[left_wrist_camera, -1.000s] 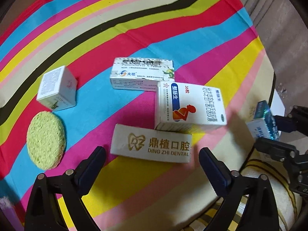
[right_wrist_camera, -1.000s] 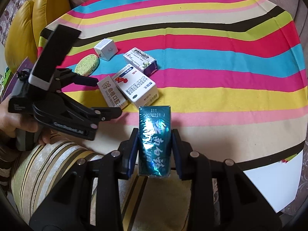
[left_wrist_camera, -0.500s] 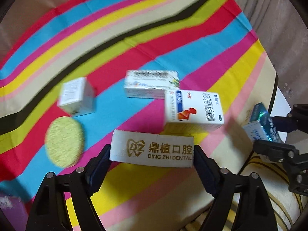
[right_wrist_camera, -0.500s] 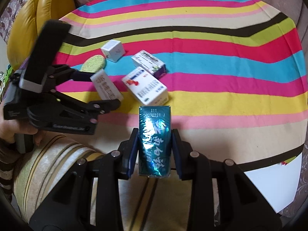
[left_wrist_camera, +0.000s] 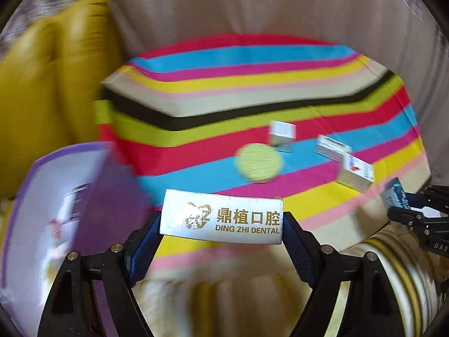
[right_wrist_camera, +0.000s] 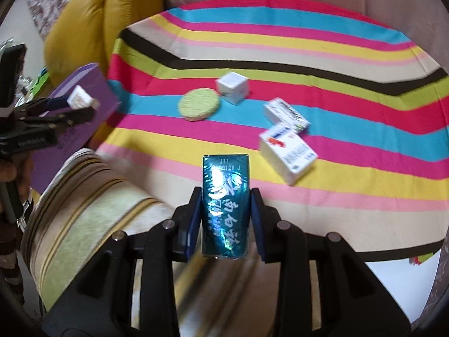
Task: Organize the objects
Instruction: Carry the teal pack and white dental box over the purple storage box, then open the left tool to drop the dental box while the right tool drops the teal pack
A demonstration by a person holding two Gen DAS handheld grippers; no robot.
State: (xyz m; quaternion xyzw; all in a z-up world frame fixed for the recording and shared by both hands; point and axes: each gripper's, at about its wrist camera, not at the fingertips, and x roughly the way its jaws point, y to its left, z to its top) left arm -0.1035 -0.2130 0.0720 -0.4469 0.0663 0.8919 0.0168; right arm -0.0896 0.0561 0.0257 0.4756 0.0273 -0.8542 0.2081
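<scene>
Both sets of jaws are closed on cargo: the left gripper (left_wrist_camera: 221, 224) pinches a white dental box (left_wrist_camera: 223, 217) by its two short ends, printed face toward the camera, and the right gripper (right_wrist_camera: 226, 210) clamps a shiny teal box (right_wrist_camera: 226, 205) by its long sides, the box pointing forward along the fingers. Holding each carton across its narrower span probably gives the pads flat card to press on and leaves the far end free to go in first wherever it is set down. On the right wrist view, the left gripper holds the dental box off the left edge of the striped cloth (right_wrist_camera: 280, 45), right in front of a purple box (right_wrist_camera: 81, 98) that appears to stand open; this looks like the container the items are being gathered into, though its inside is blurred. The right gripper hangs over the near edge of the cloth above a striped cushion (right_wrist_camera: 92, 196), well apart from the purple box, seemingly waiting its turn. Four things are on the cloth: a round green sponge (right_wrist_camera: 199, 104) touching or just beside a small white cube box (right_wrist_camera: 233, 87), and two white medicine boxes (right_wrist_camera: 286, 112) (right_wrist_camera: 289, 148) lying corner to corner at an angle, loosely scattered rather than sorted. A yellow cushion (right_wrist_camera: 95, 19) sits behind the purple box. Much of the left wrist view is smeared by motion.
</scene>
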